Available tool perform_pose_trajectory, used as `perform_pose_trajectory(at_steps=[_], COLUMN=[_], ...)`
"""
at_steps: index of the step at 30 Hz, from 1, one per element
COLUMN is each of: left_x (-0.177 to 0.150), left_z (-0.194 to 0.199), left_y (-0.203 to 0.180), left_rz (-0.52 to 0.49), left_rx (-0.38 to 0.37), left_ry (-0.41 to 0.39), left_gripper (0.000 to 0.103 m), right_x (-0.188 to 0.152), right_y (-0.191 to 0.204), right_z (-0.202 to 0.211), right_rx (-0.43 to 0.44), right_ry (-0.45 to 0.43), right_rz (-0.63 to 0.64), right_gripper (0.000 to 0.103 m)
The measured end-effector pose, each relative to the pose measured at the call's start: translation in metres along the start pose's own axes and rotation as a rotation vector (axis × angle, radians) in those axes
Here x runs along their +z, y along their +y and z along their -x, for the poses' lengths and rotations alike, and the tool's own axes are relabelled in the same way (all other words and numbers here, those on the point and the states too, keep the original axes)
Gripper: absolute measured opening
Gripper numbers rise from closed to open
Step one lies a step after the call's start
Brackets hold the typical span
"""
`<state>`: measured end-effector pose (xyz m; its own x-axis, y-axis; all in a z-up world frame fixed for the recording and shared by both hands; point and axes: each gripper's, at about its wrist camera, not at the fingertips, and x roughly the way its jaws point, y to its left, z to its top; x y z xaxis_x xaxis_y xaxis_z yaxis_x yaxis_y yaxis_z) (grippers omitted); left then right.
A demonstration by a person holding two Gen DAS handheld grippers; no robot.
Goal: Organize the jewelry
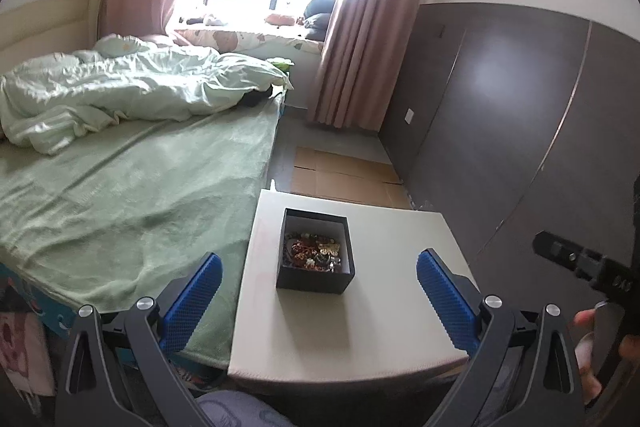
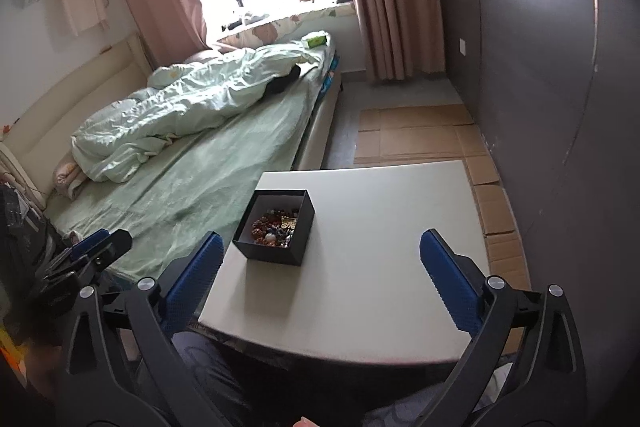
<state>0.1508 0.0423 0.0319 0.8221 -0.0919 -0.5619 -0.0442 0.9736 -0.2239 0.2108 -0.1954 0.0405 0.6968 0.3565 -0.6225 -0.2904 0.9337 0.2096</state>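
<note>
both wrist cams high, facing table [image 1: 372,327]

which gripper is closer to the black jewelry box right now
Left, though only slightly. The left gripper, open, faces the black jewelry box head-on, centred between its fingers. The right gripper, also open, sits back with the box off toward its left finger.

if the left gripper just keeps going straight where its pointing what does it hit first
Most likely the black box of beaded jewelry, which sits centred between the open fingers of the left gripper on the white table. Depth is unclear; a flatter path might pass over its rim.
</note>
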Motion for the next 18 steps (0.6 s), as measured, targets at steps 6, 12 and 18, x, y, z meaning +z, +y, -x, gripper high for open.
perform_pose_trajectory(at_steps=[6,12,18], left_x=[-0.011,-0.027,-0.049], left_z=[0.034,0.061,0.083], left_y=[-0.017,-0.031,-0.046], left_rz=[-0.041,-0.081,-0.103], left_rx=[0.012,0.027,0.032], left_ry=[-0.038,-0.077,-0.113], left_gripper=[0.095,0.095,0.095], right_x=[-0.019,-0.043,-0.068], right_y=[-0.002,-0.006,-0.011], right_z=[0.043,0.074,0.098], right_rx=[-0.013,-0.045,-0.072], right_ry=[-0.044,-0.086,-0.119], right_rz=[0.019,0.009,0.003], right_gripper=[0.098,0.098,0.098])
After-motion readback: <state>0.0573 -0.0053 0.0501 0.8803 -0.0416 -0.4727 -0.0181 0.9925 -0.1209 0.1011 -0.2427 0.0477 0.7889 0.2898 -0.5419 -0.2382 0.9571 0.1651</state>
